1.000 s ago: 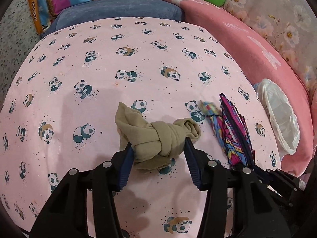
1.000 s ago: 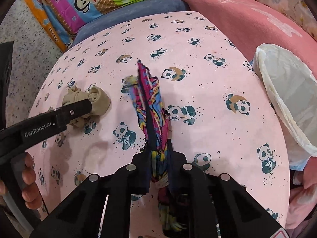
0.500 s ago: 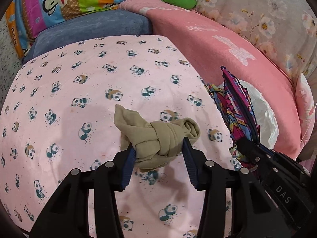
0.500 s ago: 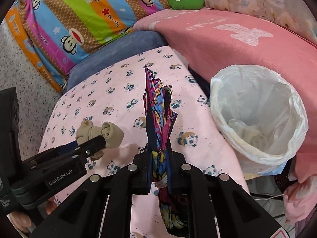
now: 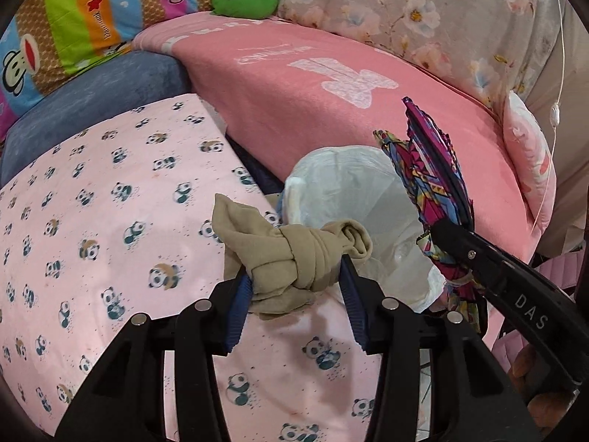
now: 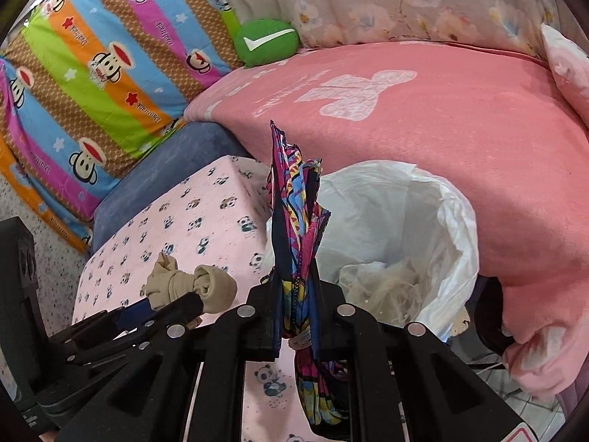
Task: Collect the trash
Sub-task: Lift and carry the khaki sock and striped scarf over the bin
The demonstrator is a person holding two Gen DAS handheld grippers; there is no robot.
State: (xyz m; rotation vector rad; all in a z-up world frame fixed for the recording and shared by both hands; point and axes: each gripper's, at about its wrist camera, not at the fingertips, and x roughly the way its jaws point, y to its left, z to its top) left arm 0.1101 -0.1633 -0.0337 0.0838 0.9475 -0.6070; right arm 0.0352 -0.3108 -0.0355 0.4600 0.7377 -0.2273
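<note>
Left gripper (image 5: 296, 287) pinches knotted beige cloth (image 5: 291, 258), near bin bag (image 5: 353, 191). Right gripper (image 6: 296, 309) jaws clamp folded patterned cloth (image 6: 294, 199) upright, left of bag.

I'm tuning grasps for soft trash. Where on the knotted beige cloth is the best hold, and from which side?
Grip the knotted beige cloth across its thick central knot, coming from its underside. The knot is the firmest bulk; the loose ends would slip.

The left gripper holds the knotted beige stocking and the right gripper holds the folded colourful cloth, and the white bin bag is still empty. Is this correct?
Not quite: the white bin bag is not empty. The right wrist view shows crumpled pale trash at its bottom. The rest is correct.
</note>
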